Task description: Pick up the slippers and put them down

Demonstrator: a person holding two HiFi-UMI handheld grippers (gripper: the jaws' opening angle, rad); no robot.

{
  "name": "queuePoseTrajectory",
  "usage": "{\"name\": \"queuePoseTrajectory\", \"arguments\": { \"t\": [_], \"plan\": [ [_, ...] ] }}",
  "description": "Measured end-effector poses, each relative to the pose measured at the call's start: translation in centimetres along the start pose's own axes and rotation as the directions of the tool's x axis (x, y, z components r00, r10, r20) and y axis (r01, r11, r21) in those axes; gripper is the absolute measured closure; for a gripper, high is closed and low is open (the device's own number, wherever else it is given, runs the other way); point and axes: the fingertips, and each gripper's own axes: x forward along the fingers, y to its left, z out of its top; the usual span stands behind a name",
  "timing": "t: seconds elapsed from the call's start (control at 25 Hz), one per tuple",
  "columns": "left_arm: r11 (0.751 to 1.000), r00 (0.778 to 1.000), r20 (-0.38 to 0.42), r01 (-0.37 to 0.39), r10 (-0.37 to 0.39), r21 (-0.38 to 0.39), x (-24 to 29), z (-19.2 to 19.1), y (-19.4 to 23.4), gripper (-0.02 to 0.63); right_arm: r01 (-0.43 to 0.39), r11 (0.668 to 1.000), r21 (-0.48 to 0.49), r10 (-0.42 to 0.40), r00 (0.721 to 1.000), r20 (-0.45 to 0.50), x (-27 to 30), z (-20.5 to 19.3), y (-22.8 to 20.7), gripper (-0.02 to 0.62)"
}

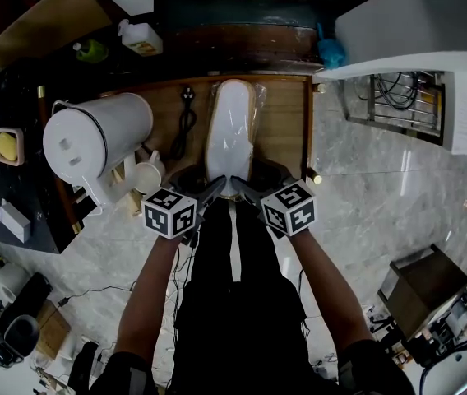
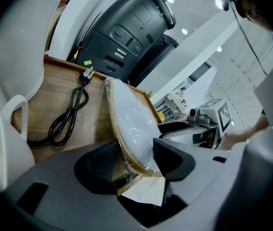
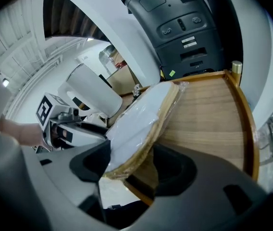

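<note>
- left gripper (image 2: pixel 135 163): at the table's near edge. Its jaws are wide apart and straddle the near end of the slippers, one pad on each face. The pads sit close but do not look clamped.
- right gripper (image 3: pixel 132 166): also at the near edge, just beside the left gripper. Its jaws are spread wide around the same near end. A gap shows between the sole and the lower pad, so it has no firm hold.
- slippers (image 1: pixel 232 130): a white pair in clear wrap, down the middle of the wooden table (image 1: pixel 284 130). The long axis runs from the near edge straight to the far edge. The near end reaches the near edge and seems to poke slightly over it, right between both sets of jaws.
- Both hands are about equally near. The likely next move is to close on that end and lift.
- mug (image 1: pixel 147 175): white, just off the near left corner, close to the left gripper.
- cord (image 1: pixel 186 126): black with a plug, on the table just left of the slippers and apart from them. It could snag if the pack swings left.
- jug (image 1: pixel 94 138): big and white, beyond the table's left edge.
- The right side of the table is bare wood with a raised rim.
- machine (image 3: pixel 184 28): dark grey, standing past the far edge, clear of the lift.
</note>
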Motion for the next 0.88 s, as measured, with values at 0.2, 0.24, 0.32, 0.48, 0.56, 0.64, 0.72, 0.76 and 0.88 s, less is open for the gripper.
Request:
{"name": "queuePoseTrajectory", "arguments": {
  "t": [0.2,0.24,0.32,0.48,0.56,0.64,0.72,0.76,0.88],
  "plan": [
    [1.0,0.999,0.036,0.012,-0.012,-0.004,-1.1,0.6,-0.8,0.368,0.01,1.0,-0.013,-0.01,0.999,0.038,-0.9,0.9,1.0,0.313],
    [1.0,0.999,0.043,0.012,-0.012,0.0,-1.3,0.8,-1.0,0.368,0.013,1.0,-0.02,-0.012,0.999,0.044,-1.1,1.1,1.1,0.313],
    [1.0,0.998,0.058,0.005,-0.006,0.018,-1.7,1.1,-1.3,0.368,0.024,0.999,-0.048,-0.021,0.998,0.056,-1.5,1.6,1.6,0.313],
    [0.999,0.997,0.081,-0.005,0.002,0.032,-2.7,2.0,-1.9,0.368,0.04,0.994,-0.097,-0.033,0.996,0.078,-2.1,2.7,2.5,0.313],
    [0.999,0.996,0.091,-0.002,-0.001,0.033,-3.2,2.5,-2.3,0.368,0.039,0.994,-0.101,-0.03,0.995,0.091,-2.6,3.3,2.9,0.313],
    [0.999,0.995,0.099,-0.006,0.001,0.048,-3.8,3.0,-2.8,0.368,0.04,0.994,-0.105,-0.029,0.994,0.101,-3.2,3.9,3.3,0.313],
    [0.998,0.994,0.109,-0.008,0.001,0.064,-4.3,3.6,-3.6,0.368,0.04,0.993,-0.107,-0.028,0.993,0.113,-3.9,4.4,3.7,0.313],
    [0.998,0.993,0.114,-0.009,0.001,0.069,-4.7,3.9,-4.0,0.368,0.039,0.994,-0.106,-0.026,0.992,0.12,-4.3,4.6,4.0,0.313],
    [0.997,0.992,0.126,-0.009,-0.001,0.079,-5.6,4.5,-5.2,0.368,0.039,0.994,-0.105,-0.024,0.99,0.139,-5.6,5.3,4.9,0.313]
  ]
}}
